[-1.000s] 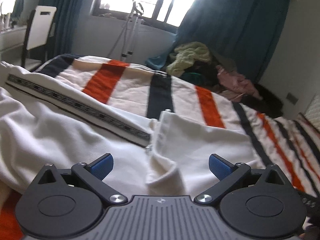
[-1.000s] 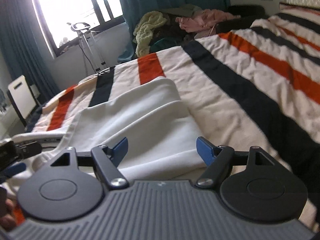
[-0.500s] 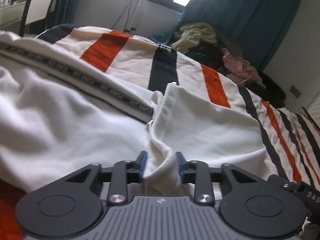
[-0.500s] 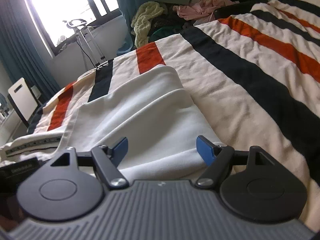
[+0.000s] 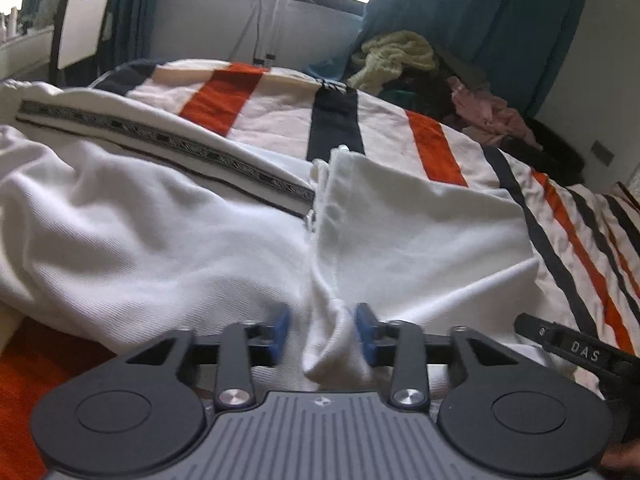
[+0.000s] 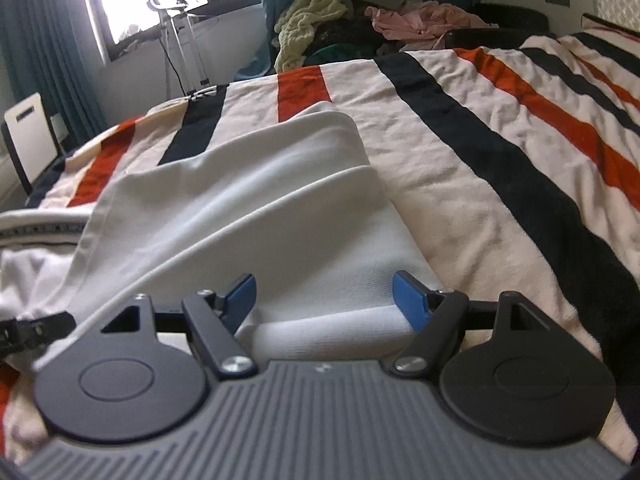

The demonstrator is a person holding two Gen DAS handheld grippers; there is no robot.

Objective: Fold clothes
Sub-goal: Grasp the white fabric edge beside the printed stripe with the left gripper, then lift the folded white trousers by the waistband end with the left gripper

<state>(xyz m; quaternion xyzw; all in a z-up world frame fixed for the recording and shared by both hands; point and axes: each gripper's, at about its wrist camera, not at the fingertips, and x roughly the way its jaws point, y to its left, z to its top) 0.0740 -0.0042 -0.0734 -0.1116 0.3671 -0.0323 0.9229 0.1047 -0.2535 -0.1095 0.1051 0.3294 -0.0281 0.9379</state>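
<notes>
A white garment (image 5: pixel 168 232) with a dark patterned band (image 5: pixel 172 140) lies spread on a striped bed. My left gripper (image 5: pixel 322 332) is shut on a bunched fold of its white cloth (image 5: pixel 336 344), low over the bed. My right gripper (image 6: pixel 324 292) is open; its blue fingers straddle the near edge of the garment's white folded part (image 6: pixel 256 200) without pinching it. The right gripper's black body shows at the right edge of the left wrist view (image 5: pixel 576 350).
The striped bedspread (image 6: pixel 500 152), cream with orange and black bands, stretches to the right. A pile of clothes (image 6: pixel 360 24) lies at the far end of the bed. A metal stand (image 5: pixel 268 12) and a white chair (image 5: pixel 82 20) are by the window.
My left gripper went from open to shut on the bunched white cloth, and its view has since shifted. My right gripper stayed open at the garment's edge.
</notes>
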